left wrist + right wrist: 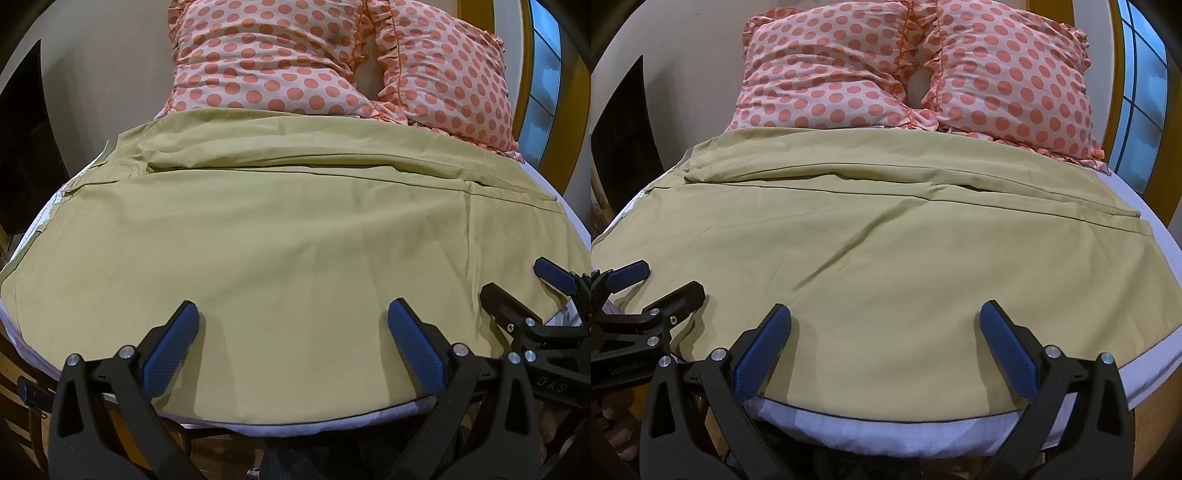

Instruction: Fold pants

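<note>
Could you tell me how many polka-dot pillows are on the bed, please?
2: one pillow at the head of the bed on the left, the other pillow beside it on the right, both just beyond the pants.

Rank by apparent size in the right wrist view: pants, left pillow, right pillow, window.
1. pants, covering most of the bed.
2-3. left pillow and right pillow: too alike to rank, and the fisheye warps both.
4. window, only a strip at the frame's right edge, partly cut off.
</note>
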A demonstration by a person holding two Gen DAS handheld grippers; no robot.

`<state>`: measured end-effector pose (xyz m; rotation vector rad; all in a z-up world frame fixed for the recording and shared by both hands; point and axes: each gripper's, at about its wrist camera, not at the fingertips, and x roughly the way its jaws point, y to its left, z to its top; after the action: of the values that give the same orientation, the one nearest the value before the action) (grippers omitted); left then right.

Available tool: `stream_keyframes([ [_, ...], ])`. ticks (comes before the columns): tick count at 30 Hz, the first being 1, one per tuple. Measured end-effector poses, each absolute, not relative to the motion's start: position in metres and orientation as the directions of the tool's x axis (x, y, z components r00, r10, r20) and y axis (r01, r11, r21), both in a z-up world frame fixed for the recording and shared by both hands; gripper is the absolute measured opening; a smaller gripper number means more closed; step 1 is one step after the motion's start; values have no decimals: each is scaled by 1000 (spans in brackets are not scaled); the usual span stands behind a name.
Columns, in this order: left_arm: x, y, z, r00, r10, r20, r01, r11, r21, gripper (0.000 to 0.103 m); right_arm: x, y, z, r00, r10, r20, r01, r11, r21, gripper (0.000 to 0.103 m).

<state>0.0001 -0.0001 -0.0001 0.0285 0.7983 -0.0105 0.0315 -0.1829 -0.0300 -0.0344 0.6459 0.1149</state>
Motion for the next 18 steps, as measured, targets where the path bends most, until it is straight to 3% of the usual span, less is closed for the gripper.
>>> stream_keyframes([
  [18,0,0,0,700,1,-714,20,1000,21,101,32,-184,-30,791,100,-604,-118,993,9,102],
])
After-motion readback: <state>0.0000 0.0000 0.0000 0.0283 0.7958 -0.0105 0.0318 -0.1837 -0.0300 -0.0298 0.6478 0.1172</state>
